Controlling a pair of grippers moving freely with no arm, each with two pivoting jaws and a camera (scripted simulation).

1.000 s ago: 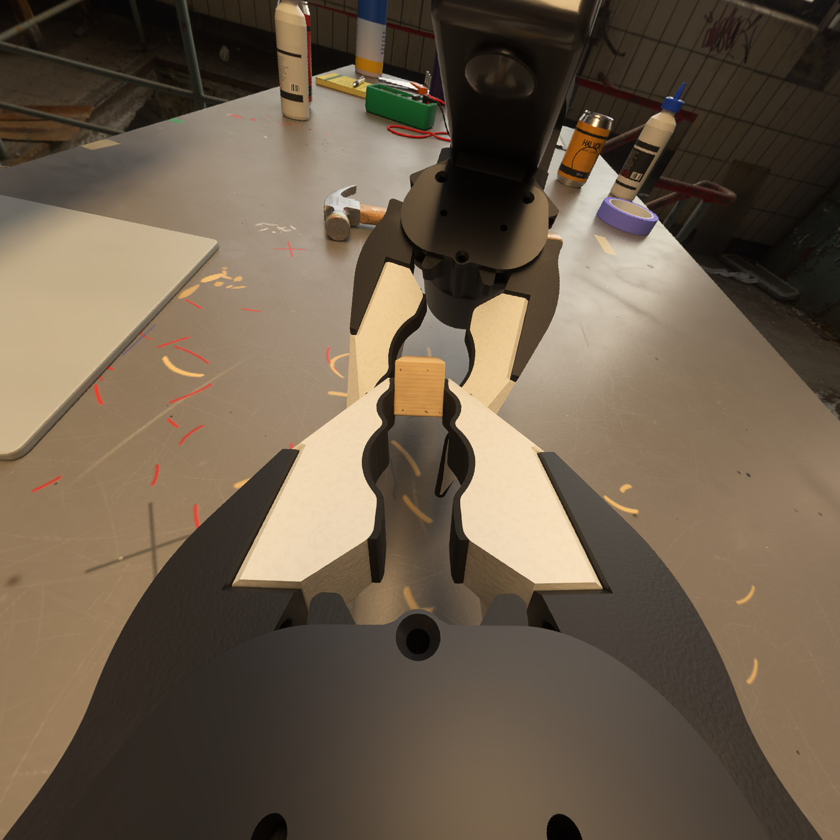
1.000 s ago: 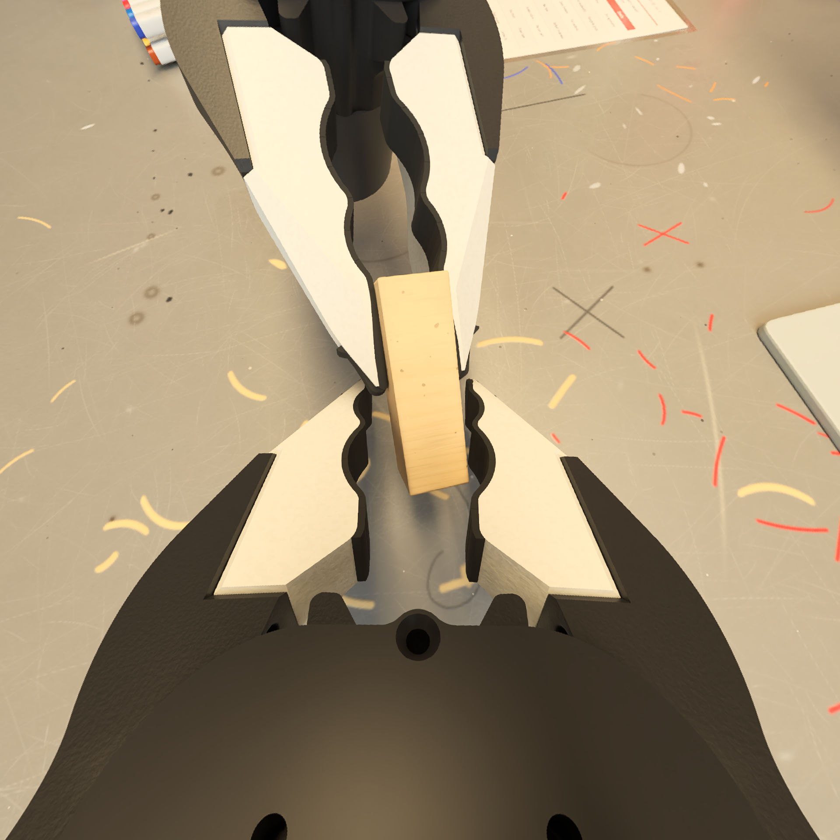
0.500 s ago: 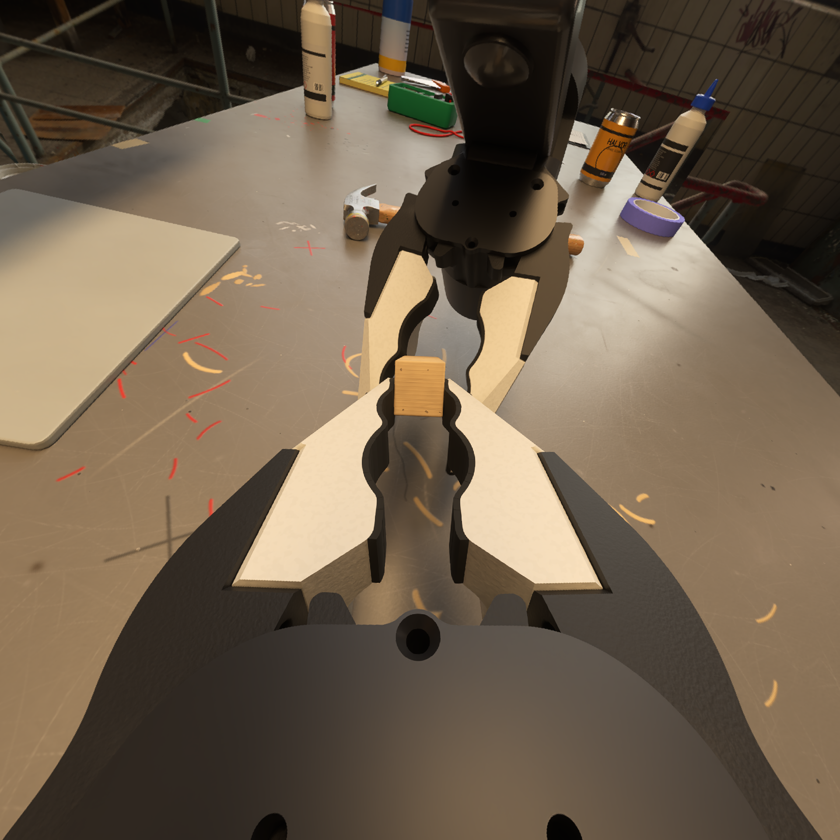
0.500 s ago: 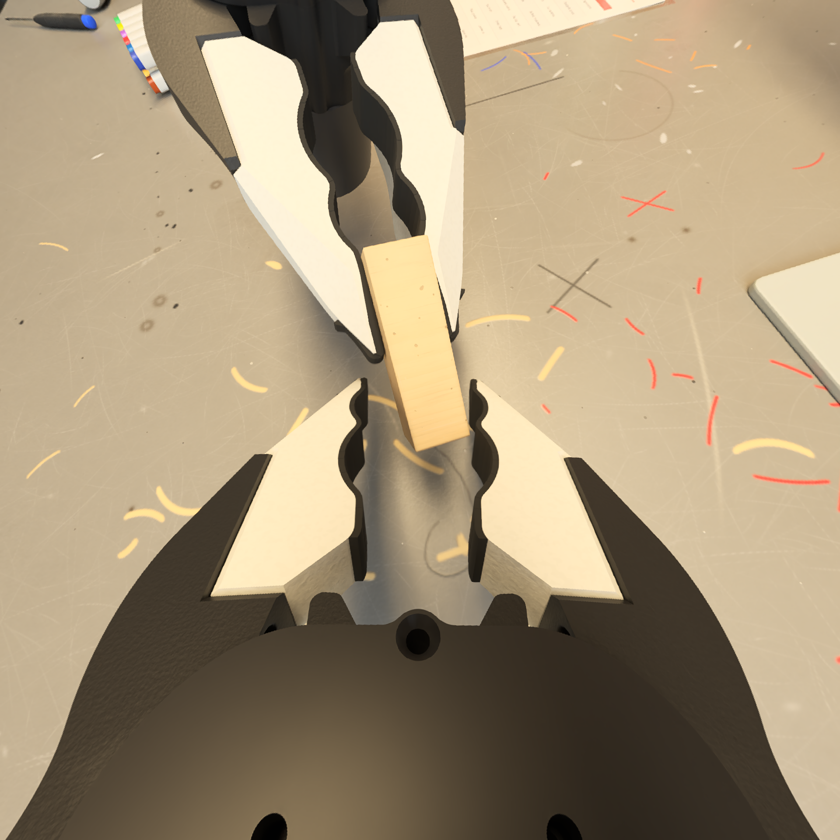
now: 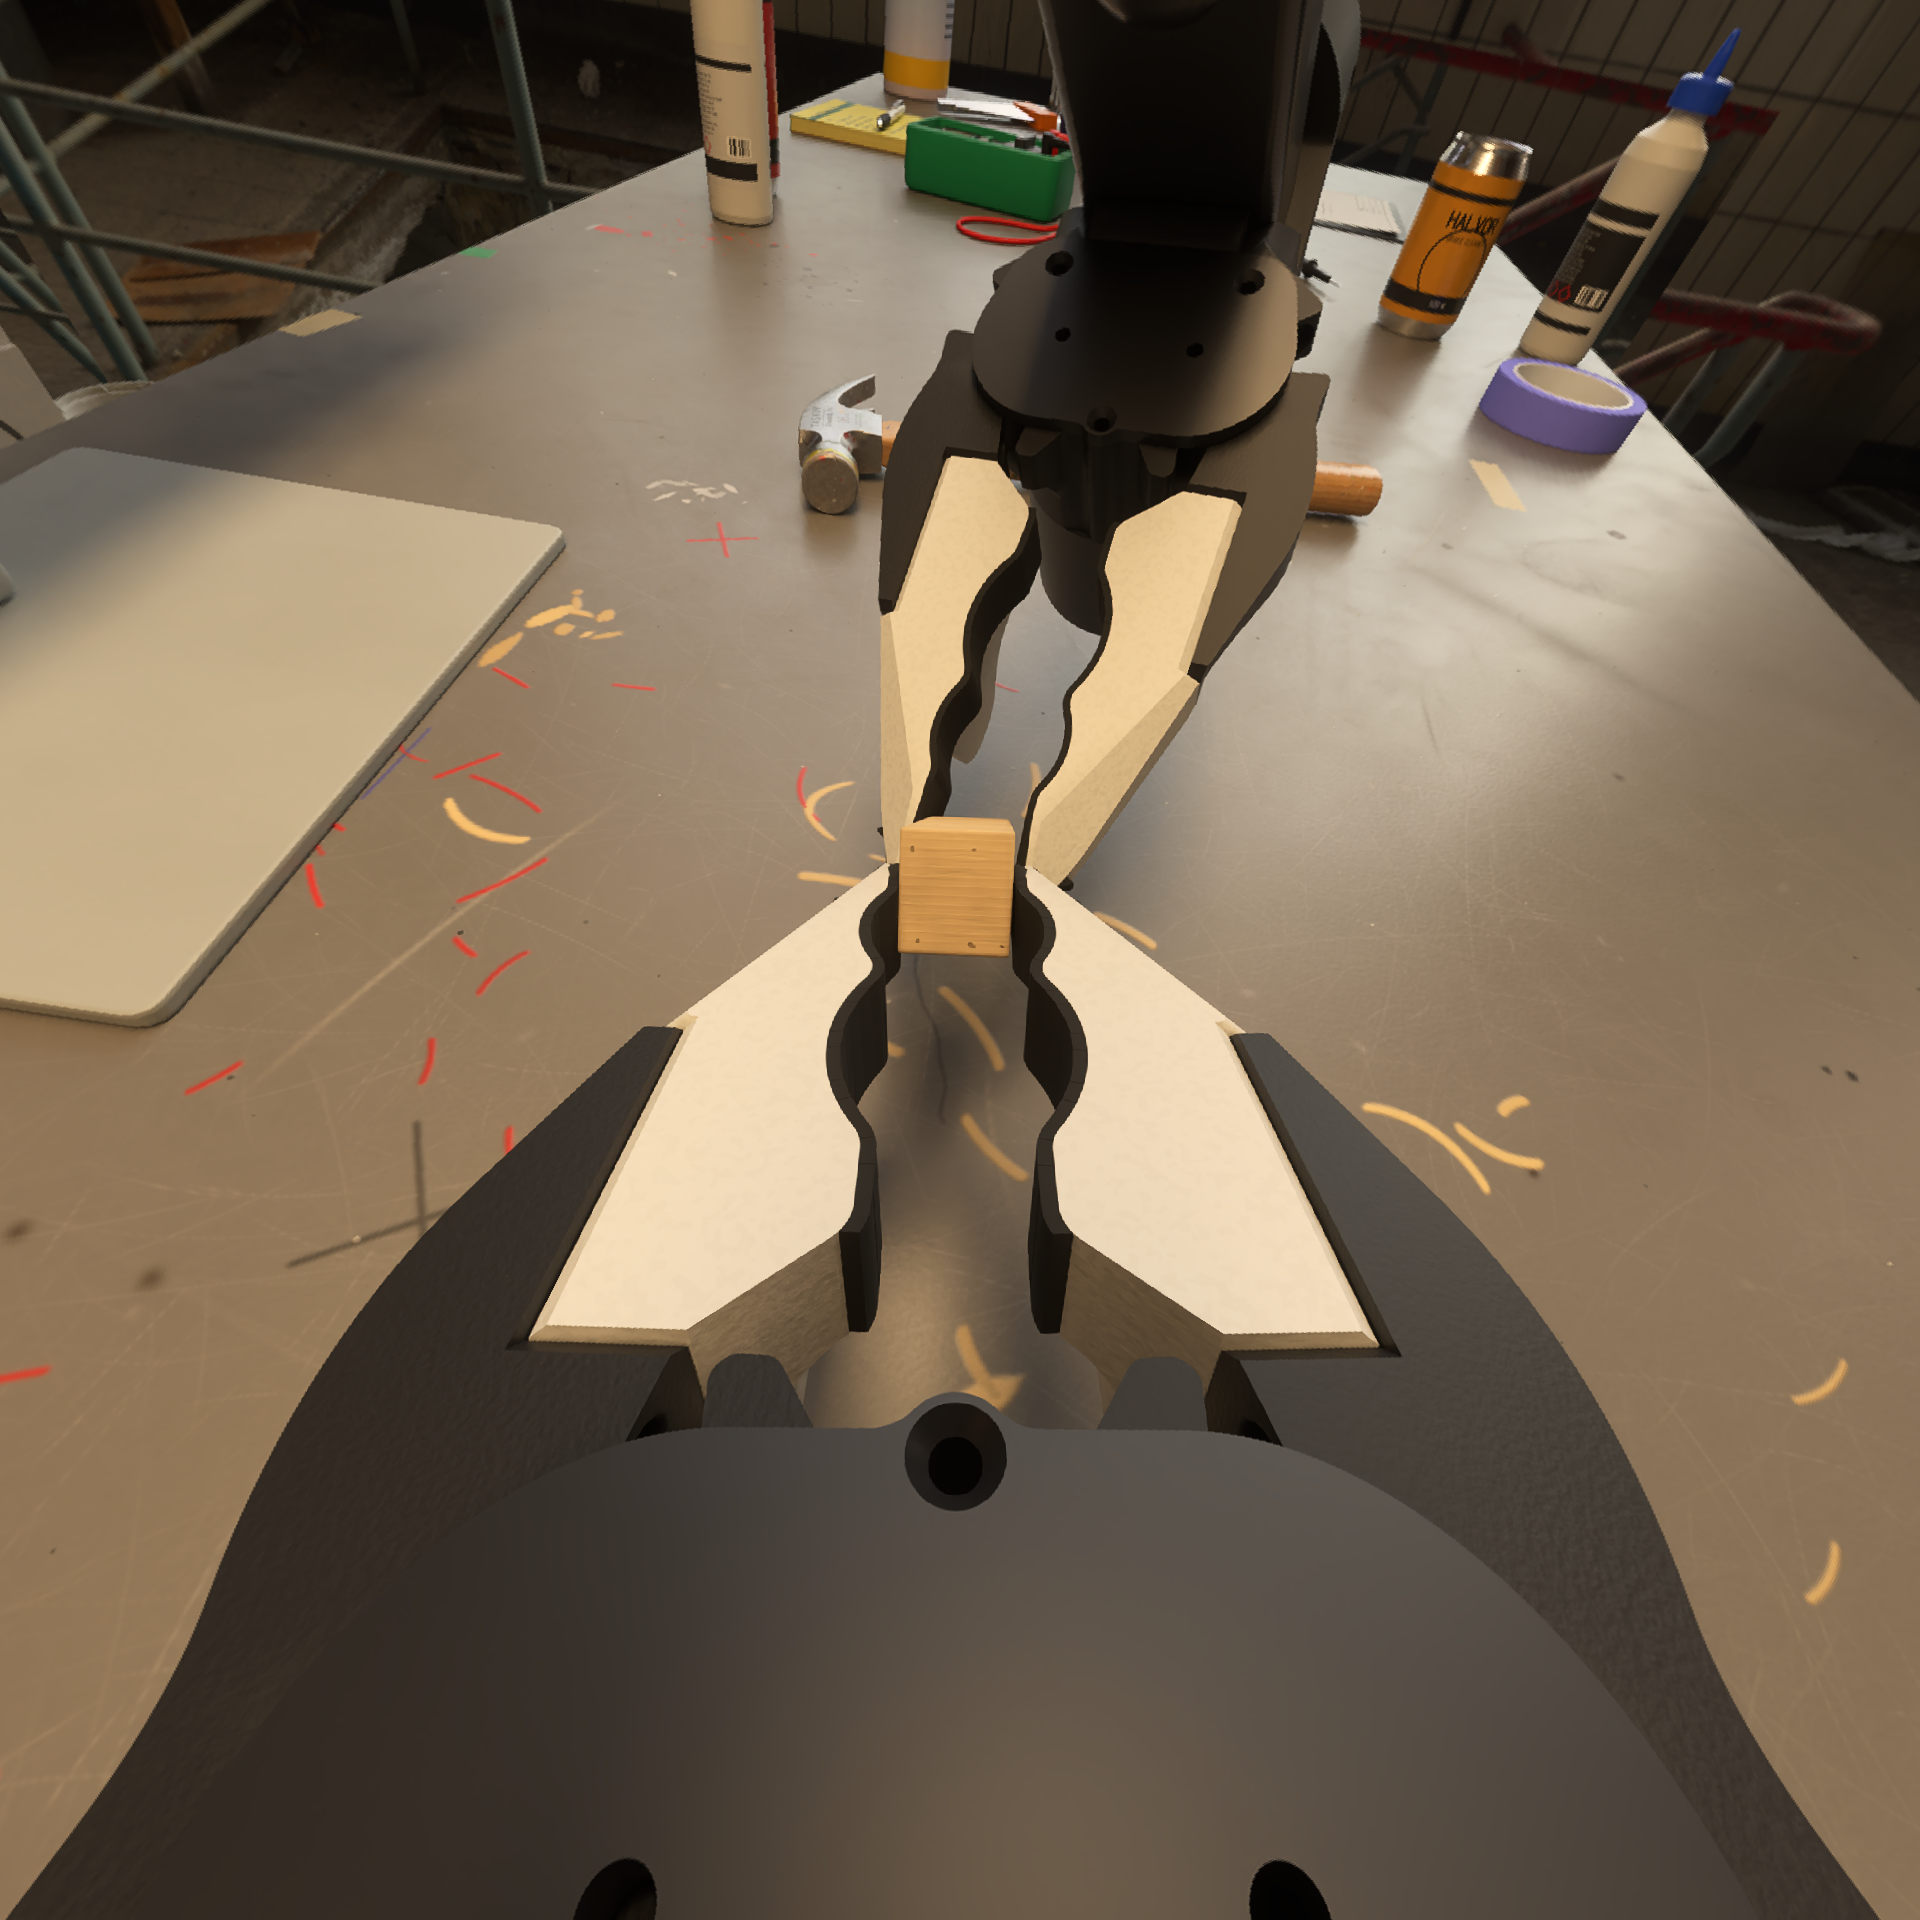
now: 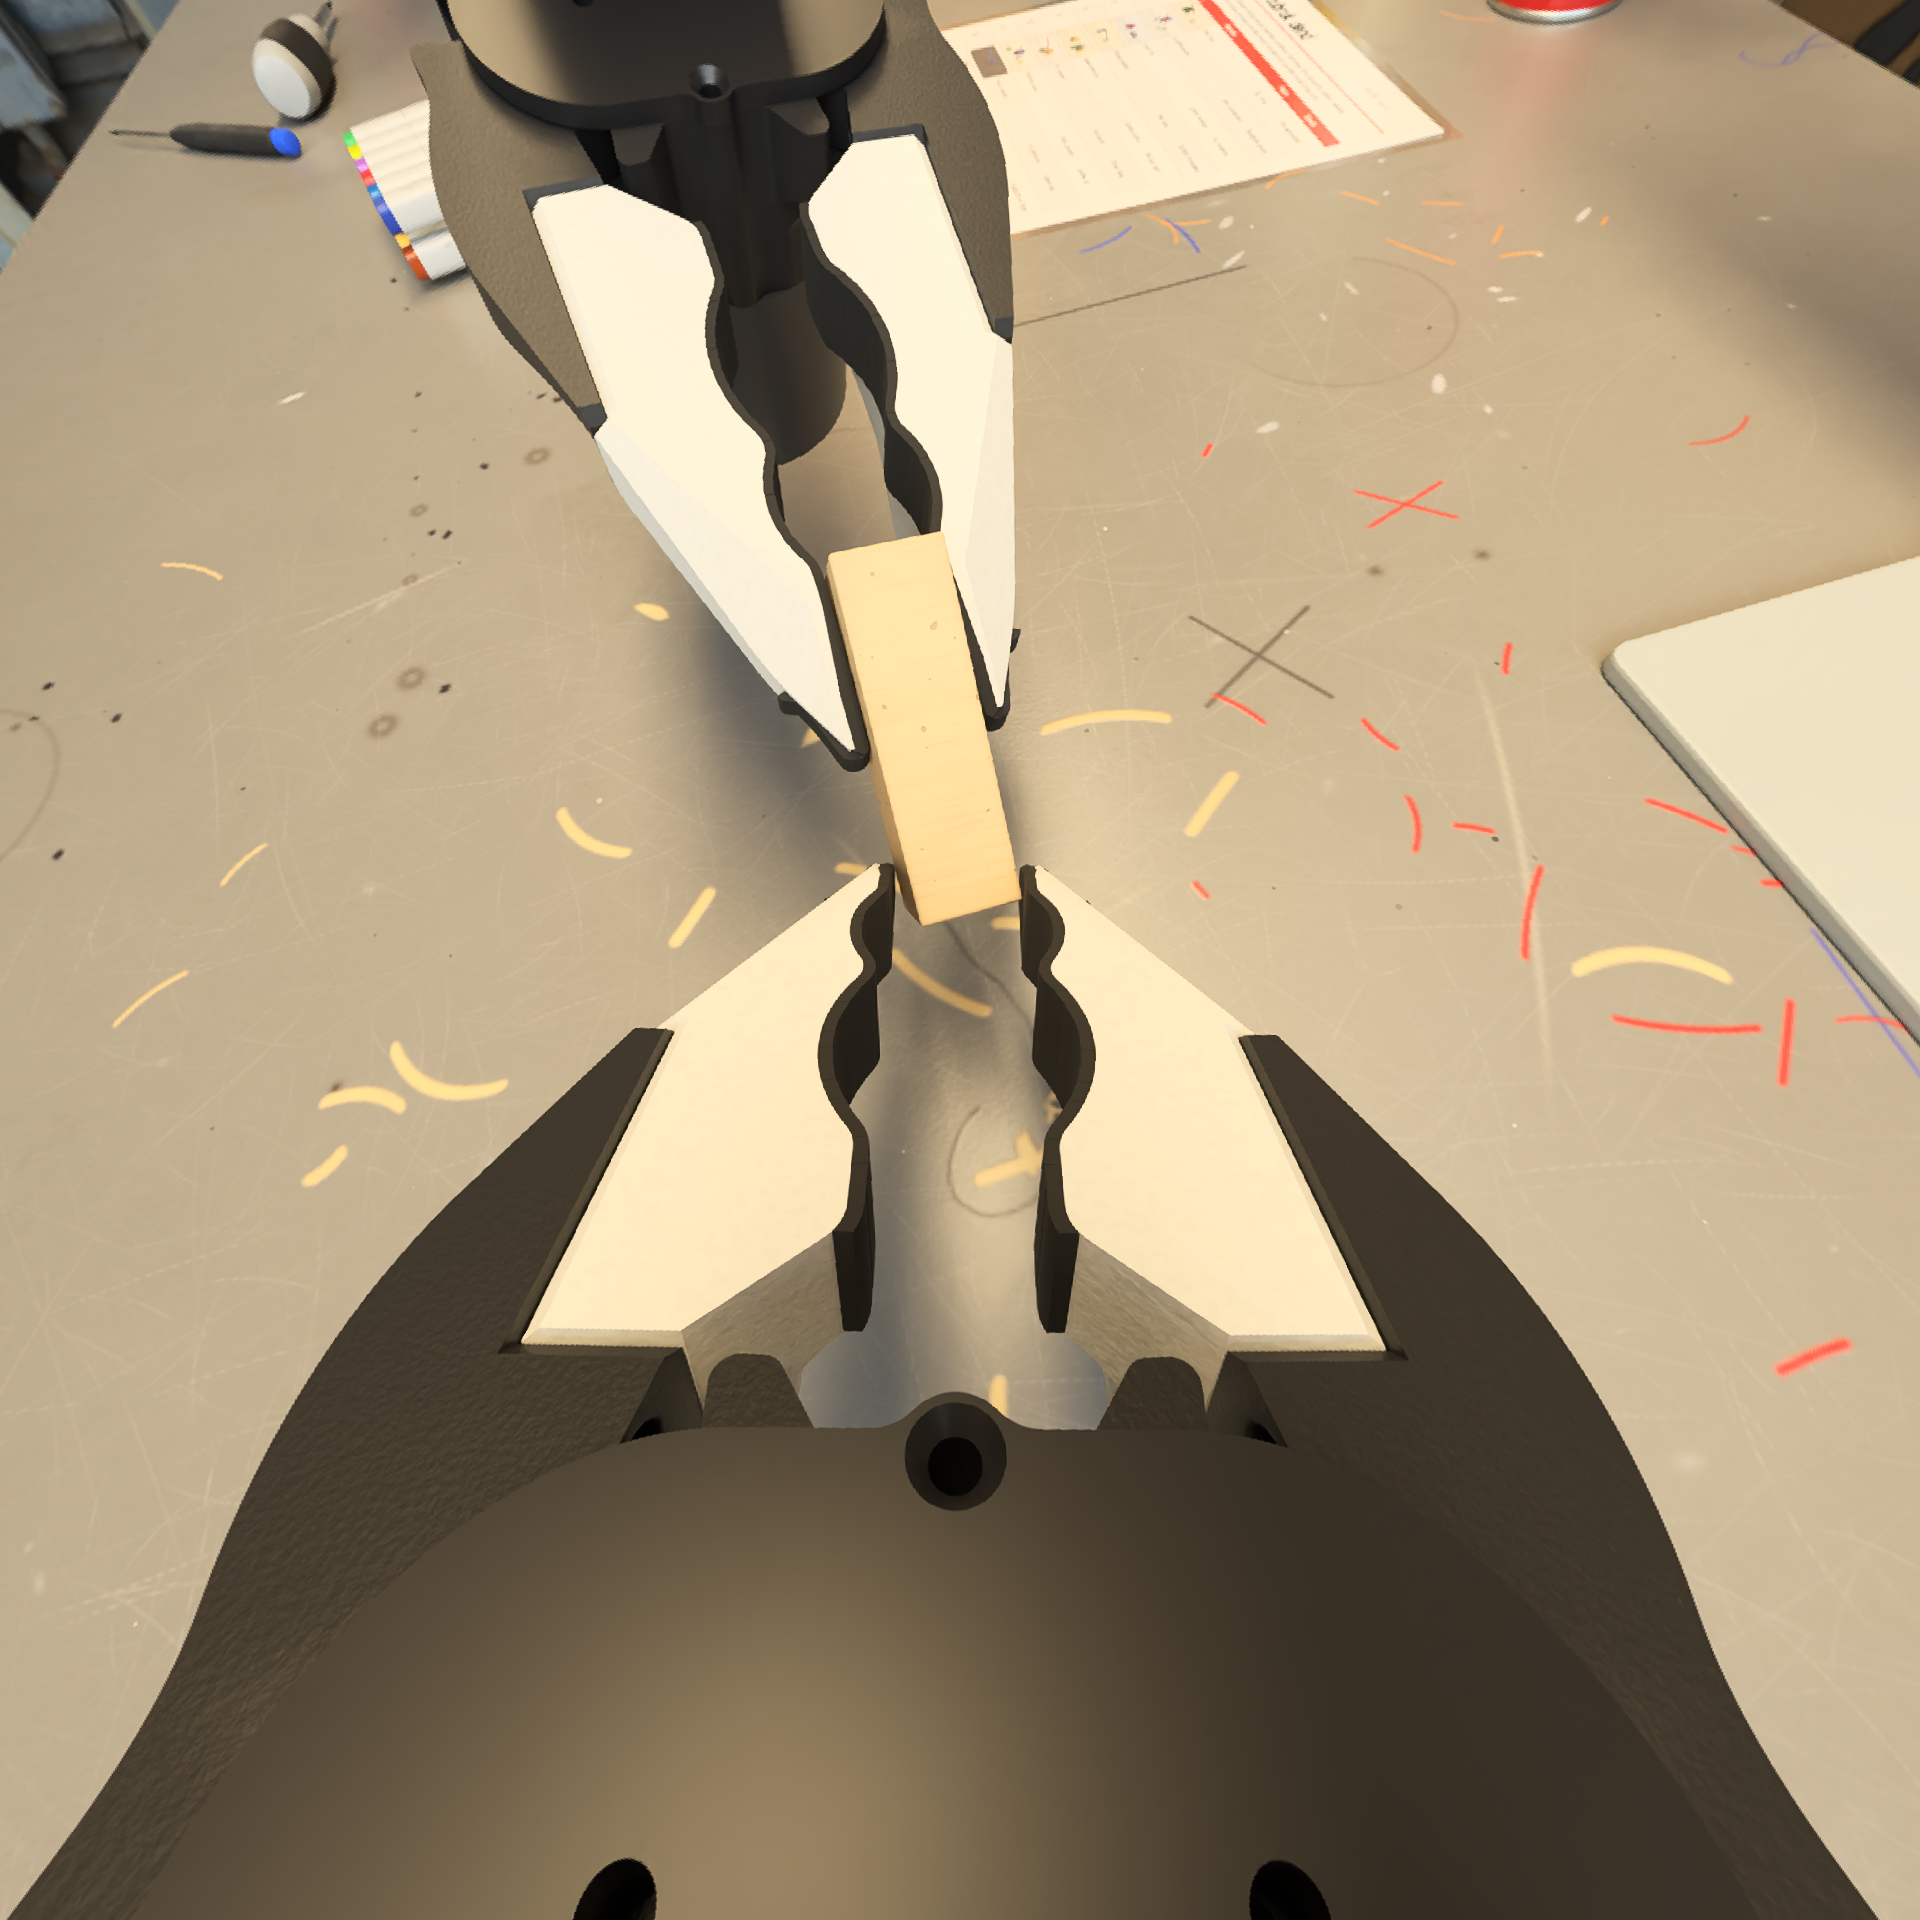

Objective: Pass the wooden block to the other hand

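**Holding the block out between two grippers**

Gripping the wooden block (image 5: 954,899) by one end, the left gripper (image 5: 954,904) has its jaws clamped on it right at the fingertips, dead centre of the left wrist view. Only the square end face really shows from there.

From the right wrist view you get the long side: the wooden block (image 6: 928,727) sticks out of the left gripper (image 6: 920,717) in the upper middle of the frame and slants down toward the camera, well above the table (image 6: 312,831). Its free end sits just at the tips of the right gripper (image 6: 956,883), whose jaws are apart with a gap on each side of the wood, so no contact that I can make out.

Other stuff on the table: a hammer (image 5: 842,447) partly behind the right gripper (image 5: 971,831), an orange can (image 5: 1455,244) and purple tape roll (image 5: 1564,405) at upper right, a pale mat (image 5: 208,707) on the left side, and a printed sheet (image 6: 1195,114) along the top of the right wrist view.
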